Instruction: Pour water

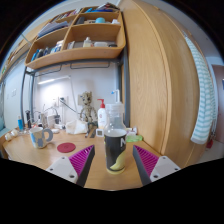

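Tongs [114, 160] spread apart, not gripping anything. Two fingers w/ magenta pads [82, 158] on inner faces, one each side.

Dark cup [115, 148] stands upright between the tongs' fingers, long axis vertical, mouth up, base on the wooden desk [40, 160]. A gap shows on both sides betw. cup wall and pads, so the cup rests on the desk on its own. Cup has a lighter band near the rim; contents can't be told.

Just beyond the cup, straight ahead: a clear plastic bottle [116, 114], upright, long axis vertical, cap end up. Slightly left of it, a white bottle w/ red cap [102, 116], also upright. Whether either touches the cup can't be told.

Further ahead-left of the tongs: small groot-like figure [87, 104] standing on desk, w/ white crumpled items near it. Left of the tongs: a mug [39, 137] upright on desk, and a round dark-red coaster [66, 147] lying flat betw. mug and left finger, apart from both.

Above, beyond the tongs: wooden shelf unit [78, 40] fixed on the wall, holds small boxes and misc. items, too small to ID. Right of the tongs: tall wooden cabinet side panel [150, 70] running vertical; past it a window w/ blinds [203, 80].
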`<state>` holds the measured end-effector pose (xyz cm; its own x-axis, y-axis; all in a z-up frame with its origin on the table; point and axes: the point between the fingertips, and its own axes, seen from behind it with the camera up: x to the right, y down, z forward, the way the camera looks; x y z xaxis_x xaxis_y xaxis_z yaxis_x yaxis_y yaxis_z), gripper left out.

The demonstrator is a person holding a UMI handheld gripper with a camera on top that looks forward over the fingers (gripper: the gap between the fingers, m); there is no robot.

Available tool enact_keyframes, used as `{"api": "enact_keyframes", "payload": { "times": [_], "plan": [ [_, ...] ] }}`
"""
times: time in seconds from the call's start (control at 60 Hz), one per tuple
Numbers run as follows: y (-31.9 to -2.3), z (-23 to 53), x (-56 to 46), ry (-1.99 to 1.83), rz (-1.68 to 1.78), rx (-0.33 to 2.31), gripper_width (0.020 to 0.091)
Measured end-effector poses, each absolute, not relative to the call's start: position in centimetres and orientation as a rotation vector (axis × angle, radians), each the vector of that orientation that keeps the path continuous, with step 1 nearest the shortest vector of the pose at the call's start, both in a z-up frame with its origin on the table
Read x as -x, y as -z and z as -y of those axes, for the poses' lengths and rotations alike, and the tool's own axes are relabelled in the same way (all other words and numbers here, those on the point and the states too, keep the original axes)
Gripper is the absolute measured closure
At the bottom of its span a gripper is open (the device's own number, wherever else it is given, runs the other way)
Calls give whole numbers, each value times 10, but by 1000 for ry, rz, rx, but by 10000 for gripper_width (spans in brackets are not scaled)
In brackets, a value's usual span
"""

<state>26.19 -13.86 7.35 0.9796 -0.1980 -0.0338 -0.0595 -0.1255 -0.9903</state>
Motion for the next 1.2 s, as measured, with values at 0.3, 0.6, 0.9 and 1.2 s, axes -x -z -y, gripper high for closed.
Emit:
{"api": "enact_keyframes", "payload": {
  "times": [0.3,0.6,0.9,1.2],
  "plan": [
    [-85,85,-272,166,-108,1641,526],
    [-89,81,-273,163,-132,1608,833],
    [-91,75,-264,211,-75,1637,861],
    [-130,19,-154,614,546,1599,858]
  ]
}}
